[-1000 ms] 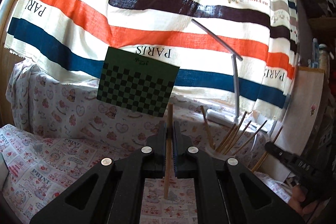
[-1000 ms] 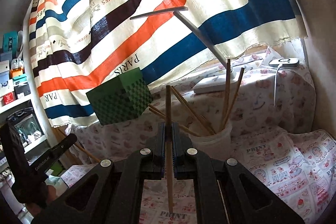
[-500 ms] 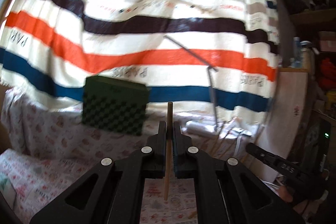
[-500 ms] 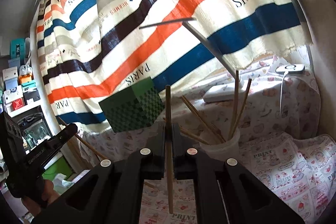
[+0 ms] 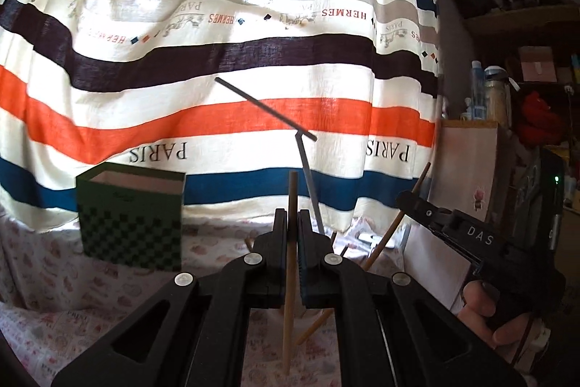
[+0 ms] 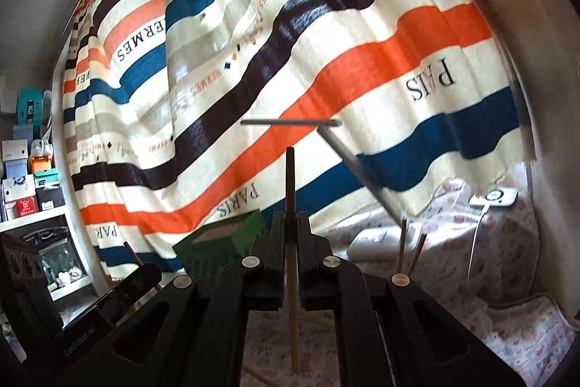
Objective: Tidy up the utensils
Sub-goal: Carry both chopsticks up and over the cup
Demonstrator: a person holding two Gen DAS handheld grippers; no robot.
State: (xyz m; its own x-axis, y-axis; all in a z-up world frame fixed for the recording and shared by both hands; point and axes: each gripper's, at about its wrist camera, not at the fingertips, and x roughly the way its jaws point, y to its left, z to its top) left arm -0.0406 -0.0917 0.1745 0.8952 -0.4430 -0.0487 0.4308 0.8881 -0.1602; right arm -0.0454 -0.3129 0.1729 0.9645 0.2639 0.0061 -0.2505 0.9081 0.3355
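Wooden chopstick (image 5: pixel 290 263) clamped upright in left gripper (image 5: pixel 293 223); right gripper (image 6: pixel 290 227) pinches second chopstick (image 6: pixel 291 278). Advice: steady both, lower tips together.

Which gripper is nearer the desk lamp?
Probably right. The right gripper sits under the desk lamp, whose arm looms thick; from the left gripper it looks thinner, ahead, slightly right.

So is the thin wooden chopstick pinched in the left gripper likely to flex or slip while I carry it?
The thin wooden chopstick looks straight and rigid, so probably no flex. It is slender, likely very light. The left gripper clamps it mid-length on a smooth round shaft, so it may pivot or slide if bumped.
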